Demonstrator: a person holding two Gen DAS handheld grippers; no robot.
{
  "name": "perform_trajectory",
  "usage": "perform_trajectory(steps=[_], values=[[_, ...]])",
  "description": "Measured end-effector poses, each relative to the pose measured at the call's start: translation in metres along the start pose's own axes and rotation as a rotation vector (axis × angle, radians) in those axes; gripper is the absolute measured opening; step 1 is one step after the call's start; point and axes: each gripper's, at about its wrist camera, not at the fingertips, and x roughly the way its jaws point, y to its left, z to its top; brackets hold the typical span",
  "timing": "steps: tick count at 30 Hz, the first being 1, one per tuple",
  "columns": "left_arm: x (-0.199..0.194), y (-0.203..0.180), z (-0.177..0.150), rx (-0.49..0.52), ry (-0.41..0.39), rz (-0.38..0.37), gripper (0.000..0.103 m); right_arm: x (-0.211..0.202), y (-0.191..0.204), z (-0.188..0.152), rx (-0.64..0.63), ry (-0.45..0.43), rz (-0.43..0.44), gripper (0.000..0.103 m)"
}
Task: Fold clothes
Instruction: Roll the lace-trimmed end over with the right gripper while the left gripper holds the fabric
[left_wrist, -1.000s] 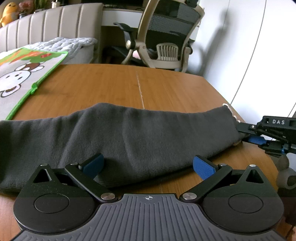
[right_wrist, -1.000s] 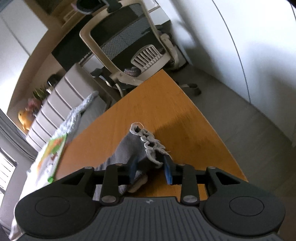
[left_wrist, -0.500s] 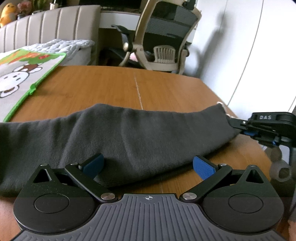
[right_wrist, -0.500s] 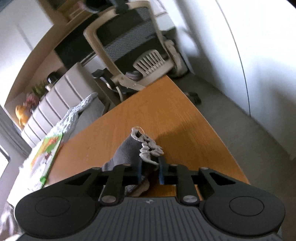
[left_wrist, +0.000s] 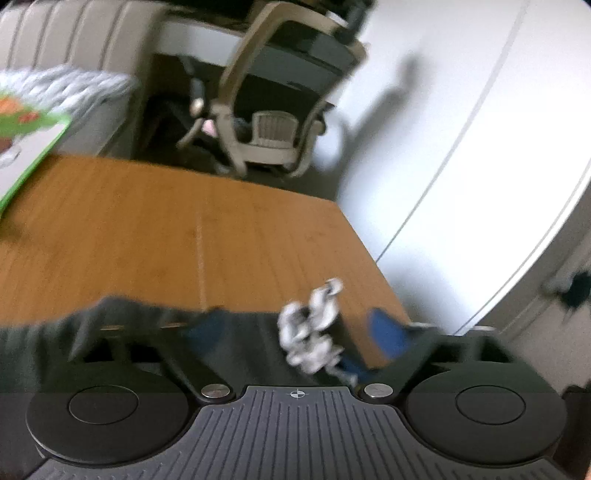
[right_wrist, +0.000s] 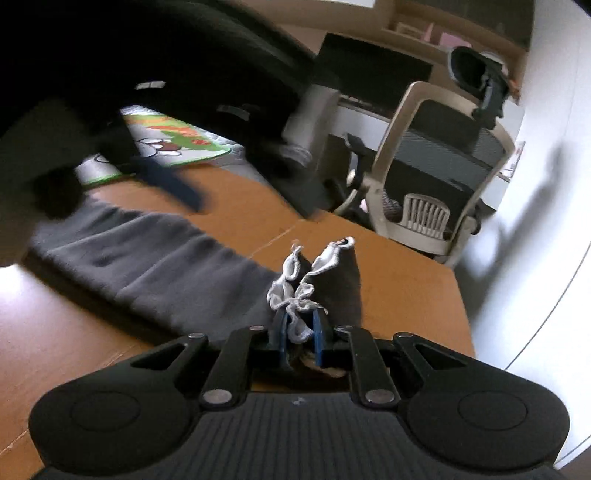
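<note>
On the orange-brown wooden worktop (right_wrist: 399, 291) a long, dark grey knitted garment (right_wrist: 155, 254) lies stretched out, its near end bunched with a tangle of pale grey drawstring (right_wrist: 295, 291) pinched between the blue pads of the right gripper (right_wrist: 297, 334), which is clamped tight on it. The left gripper (left_wrist: 291, 332) hovers just above that same end, jaws spread wide, the cord lying between its fingers; the view there is blurred. A beige mesh office chair (right_wrist: 436, 177) stands beyond the far edge.

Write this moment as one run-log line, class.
step: fold start | right gripper: shut on frayed end of grey garment | left gripper: open, over same end | wooden table: garment mostly flat
</note>
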Motion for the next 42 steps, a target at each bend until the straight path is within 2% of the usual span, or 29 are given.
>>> perform_trajectory(steps=[2,5,8,22,27,30,34,39,42], values=[[0.016,-0.008,-0.001,0.038,0.030,0.025,0.060,0.003,0.014,0.000,-0.069,0.009,0.006,0.014],[0.041,-0.011,-0.008,0.072,0.073,0.076,0.058,0.003,0.007,0.000,-0.038,0.012,0.027,0.014],[0.057,-0.003,-0.018,0.063,0.106,0.103,0.060,0.003,-0.001,0.001,0.006,0.020,0.057,0.014],[0.054,0.003,-0.020,0.075,0.092,0.096,0.061,-0.003,0.002,-0.005,0.045,0.026,0.085,0.014],[0.054,0.002,-0.021,0.093,0.090,0.102,0.061,-0.010,-0.004,-0.003,0.070,0.021,0.152,0.028],[0.054,0.003,-0.021,0.093,0.091,0.100,0.061,-0.021,-0.019,-0.007,0.106,0.014,0.186,0.029],[0.054,0.003,-0.022,0.093,0.085,0.096,0.062,-0.030,-0.067,-0.017,0.306,0.047,0.222,0.029],[0.055,0.002,-0.024,0.088,0.072,0.092,0.062,-0.011,-0.111,-0.020,0.600,0.053,0.187,0.027],[0.053,0.005,-0.024,0.084,0.072,0.083,0.062,0.011,-0.106,-0.017,0.635,0.062,0.168,0.027]])
